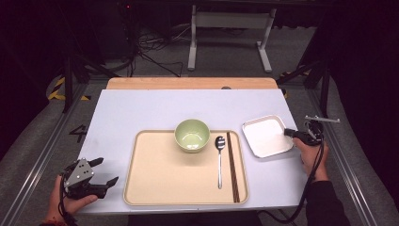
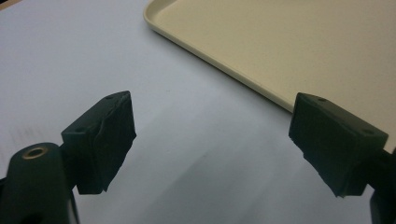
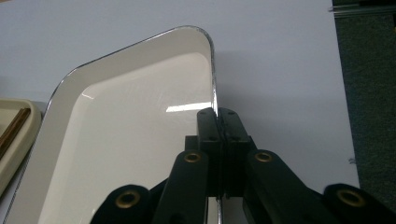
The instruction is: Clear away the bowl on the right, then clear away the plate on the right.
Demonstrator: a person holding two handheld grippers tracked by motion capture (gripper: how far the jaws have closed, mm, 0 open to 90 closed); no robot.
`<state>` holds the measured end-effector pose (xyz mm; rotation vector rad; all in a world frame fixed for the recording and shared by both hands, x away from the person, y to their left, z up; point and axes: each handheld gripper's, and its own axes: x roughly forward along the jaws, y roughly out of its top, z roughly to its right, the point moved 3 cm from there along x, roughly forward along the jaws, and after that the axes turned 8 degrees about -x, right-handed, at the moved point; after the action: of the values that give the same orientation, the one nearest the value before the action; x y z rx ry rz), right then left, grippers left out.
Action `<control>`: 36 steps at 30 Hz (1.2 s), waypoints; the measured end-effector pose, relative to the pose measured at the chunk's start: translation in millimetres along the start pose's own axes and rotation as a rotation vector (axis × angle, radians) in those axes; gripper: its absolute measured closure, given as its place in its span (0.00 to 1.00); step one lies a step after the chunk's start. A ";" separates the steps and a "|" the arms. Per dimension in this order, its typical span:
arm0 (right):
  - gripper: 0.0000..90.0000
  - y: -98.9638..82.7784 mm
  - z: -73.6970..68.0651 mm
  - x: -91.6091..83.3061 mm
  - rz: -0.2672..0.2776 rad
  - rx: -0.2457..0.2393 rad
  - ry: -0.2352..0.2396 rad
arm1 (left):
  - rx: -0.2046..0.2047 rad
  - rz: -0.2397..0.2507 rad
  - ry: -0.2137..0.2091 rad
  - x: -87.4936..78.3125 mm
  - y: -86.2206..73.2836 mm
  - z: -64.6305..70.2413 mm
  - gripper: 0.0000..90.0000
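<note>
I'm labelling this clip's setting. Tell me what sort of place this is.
Most likely a lab or recording studio set up for tabletop trials, not a dining room: dark surrounds, loose cables on the floor, hazard tape, and a metal-framed table holding a staged meal tray.

Tray [image 1: 141, 188] sits at the table's [image 1: 141, 108] near edge; on it, a green bowl [image 1: 192, 135] at the far rim, spoon [image 1: 219, 160] and chopsticks [image 1: 232, 167] along the right side.
</note>
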<state>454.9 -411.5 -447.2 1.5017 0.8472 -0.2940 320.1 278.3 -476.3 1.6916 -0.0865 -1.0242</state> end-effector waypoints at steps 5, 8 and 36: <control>1.00 3.3 -1.0 -4.8 0.027 -0.010 -0.002 | -0.005 -0.003 0.003 1.0 -0.2 0.2 0.17; 1.00 4.4 -1.1 -6.5 0.037 -0.014 -0.002 | -0.006 -0.005 0.001 0.5 -0.3 0.4 0.17; 1.00 11.6 -1.9 -25.2 0.139 -0.014 0.018 | -0.005 -0.007 0.003 -0.3 -0.8 -0.4 0.17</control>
<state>444.5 -416.7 -422.0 1.5443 0.7532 -0.1714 319.9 279.0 -476.8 1.6897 -0.0761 -1.0261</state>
